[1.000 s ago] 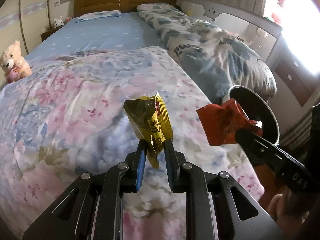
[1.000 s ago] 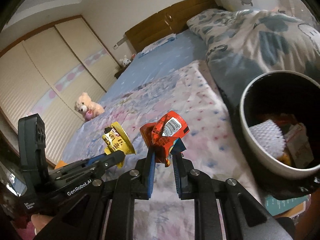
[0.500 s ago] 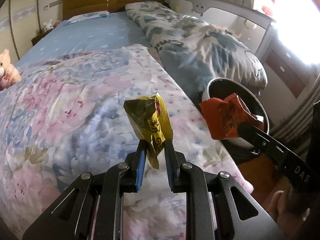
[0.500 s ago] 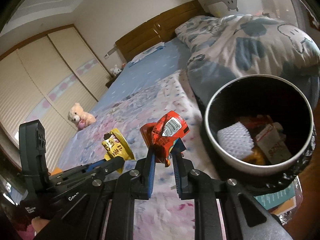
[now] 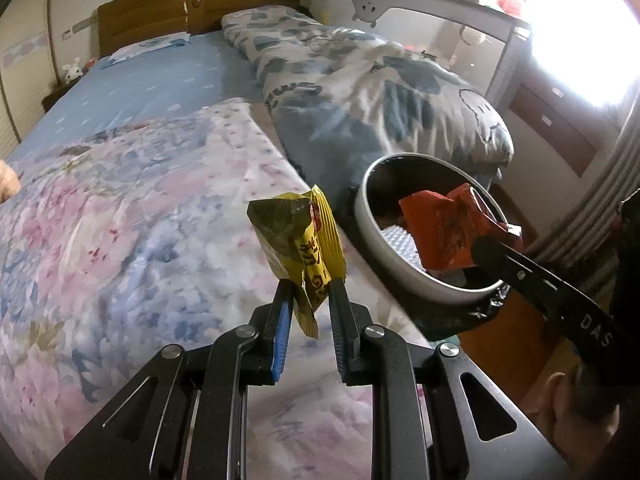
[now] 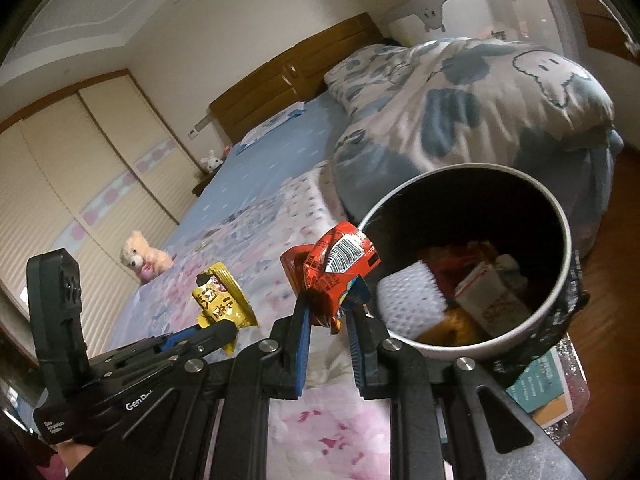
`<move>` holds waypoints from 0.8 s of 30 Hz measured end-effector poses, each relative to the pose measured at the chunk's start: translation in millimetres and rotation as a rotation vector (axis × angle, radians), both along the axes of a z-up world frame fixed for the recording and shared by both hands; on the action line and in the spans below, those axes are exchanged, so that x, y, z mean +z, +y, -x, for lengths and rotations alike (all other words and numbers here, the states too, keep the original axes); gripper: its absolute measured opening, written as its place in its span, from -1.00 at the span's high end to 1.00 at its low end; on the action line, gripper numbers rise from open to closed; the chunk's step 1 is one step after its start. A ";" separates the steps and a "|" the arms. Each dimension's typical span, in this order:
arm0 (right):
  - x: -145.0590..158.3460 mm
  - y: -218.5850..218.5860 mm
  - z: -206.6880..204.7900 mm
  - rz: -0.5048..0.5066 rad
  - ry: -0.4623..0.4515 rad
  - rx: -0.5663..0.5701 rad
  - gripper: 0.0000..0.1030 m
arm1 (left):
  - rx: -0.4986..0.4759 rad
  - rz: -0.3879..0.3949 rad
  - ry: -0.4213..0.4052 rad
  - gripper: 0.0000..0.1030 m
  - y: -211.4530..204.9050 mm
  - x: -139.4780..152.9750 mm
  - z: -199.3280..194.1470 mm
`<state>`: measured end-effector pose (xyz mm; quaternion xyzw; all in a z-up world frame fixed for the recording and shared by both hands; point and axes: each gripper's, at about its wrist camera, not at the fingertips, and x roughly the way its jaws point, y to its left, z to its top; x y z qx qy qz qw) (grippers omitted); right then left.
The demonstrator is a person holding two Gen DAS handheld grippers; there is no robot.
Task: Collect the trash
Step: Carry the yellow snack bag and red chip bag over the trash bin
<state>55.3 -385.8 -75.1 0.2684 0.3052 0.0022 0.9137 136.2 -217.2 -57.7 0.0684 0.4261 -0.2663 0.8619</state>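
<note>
Floral bedding in pink and blue covers the bed, the largest thing we record; a grey-blue patterned duvet lies bunched along its far side, below a wooden headboard. Next in size, a round grey trash bin with a black liner stands against the bed's edge; we see a white foam net and assorted packets already inside it. A teddy bear sits on the far side of the bed. We hold the left gripper over the bedding, its jaws pinching a crumpled yellow wrapper by the lower end. The right gripper pinches a red wrapper with a barcode label, held at the bin's near rim.
</note>
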 end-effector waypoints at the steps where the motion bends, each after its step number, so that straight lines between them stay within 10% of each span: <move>1: 0.1 -1.3 -0.2 0.001 0.000 -0.004 0.64 | -0.004 -0.002 0.000 0.66 -2.4 -0.2 0.4; 24: -3.1 -46.8 11.5 0.001 0.010 -0.102 0.61 | -0.069 -0.021 -0.018 0.66 -45.9 4.5 7.7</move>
